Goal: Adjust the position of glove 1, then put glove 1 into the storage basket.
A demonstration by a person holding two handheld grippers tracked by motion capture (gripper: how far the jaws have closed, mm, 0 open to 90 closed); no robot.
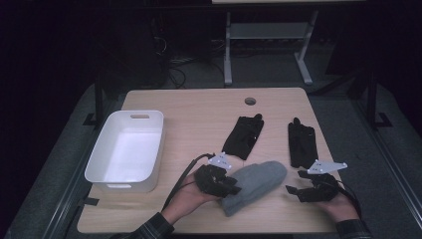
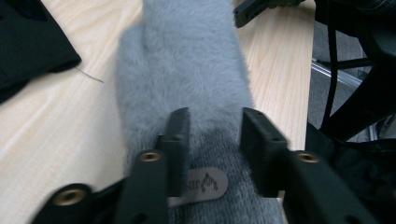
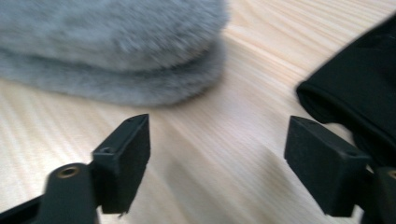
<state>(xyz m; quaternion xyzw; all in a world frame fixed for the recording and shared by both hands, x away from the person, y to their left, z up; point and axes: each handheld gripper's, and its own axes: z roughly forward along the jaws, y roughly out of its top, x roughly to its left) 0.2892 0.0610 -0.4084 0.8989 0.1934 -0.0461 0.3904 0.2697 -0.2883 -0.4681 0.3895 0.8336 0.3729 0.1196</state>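
At the near edge of the table: the grey mitten (image 1: 255, 185) lies flat, tip pointing to about two o'clock, cuff toward the person.
Stack: in the right gripper view it looks like two fuzzy layers (image 3: 116, 51), one on the other, likely a pair laid together.
Left gripper (image 1: 226, 183): at the mitten's nine o'clock, over the cuff; its jaws stand a little apart astride the ribbed cuff and the small tag (image 2: 205, 183), and I can't see the pads pressing on it.
Right gripper (image 1: 294, 191): at the mitten's three o'clock, just clear of it, jaws spread wide over bare wood, nothing between them.
Neighbours: two black gloves (image 1: 244, 137) (image 1: 302, 143) lie at twelve and one o'clock; white bin (image 1: 149, 149) sits well off at nine o'clock.
Handling: light, soft, floppy; it will sag and fold when lifted, and the fleece may slip between the pads.
Where to grip: my call is the knit cuff, firmer and thinner, catching both layers at once.
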